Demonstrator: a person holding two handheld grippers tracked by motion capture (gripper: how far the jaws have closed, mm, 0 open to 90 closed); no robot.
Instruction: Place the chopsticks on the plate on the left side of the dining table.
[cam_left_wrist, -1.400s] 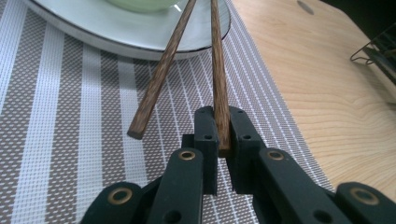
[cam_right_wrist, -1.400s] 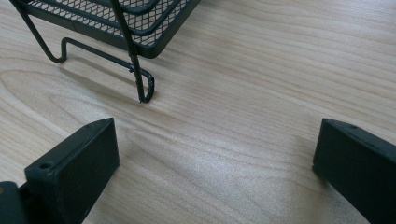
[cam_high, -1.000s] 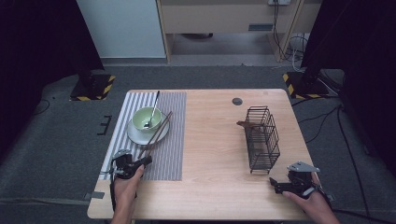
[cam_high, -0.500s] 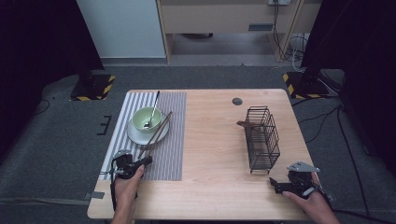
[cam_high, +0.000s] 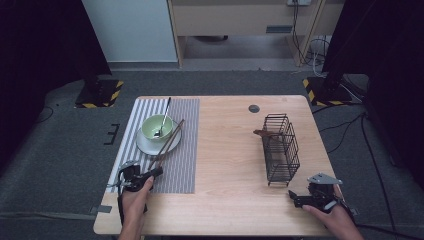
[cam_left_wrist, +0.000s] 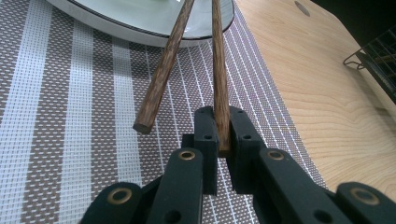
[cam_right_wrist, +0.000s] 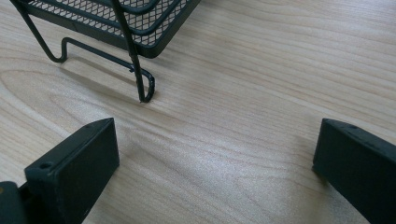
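My left claw is clamped tight on the near end of one chopstick; its far end leans on the plate just ahead of the claw. Second chopstick lies just left of the jaws, loose, near end free over the mat, far end also on the plate. From the high view the left claw sits at the mat's near edge, with the plate, green bowl and spoon beyond it. My right claw is wide open, holding nothing, low over bare table. Wire rack stands just ahead of it, to the left. In the high view the right claw is at the table's near right corner, rack just beyond it, well apart from the left claw.
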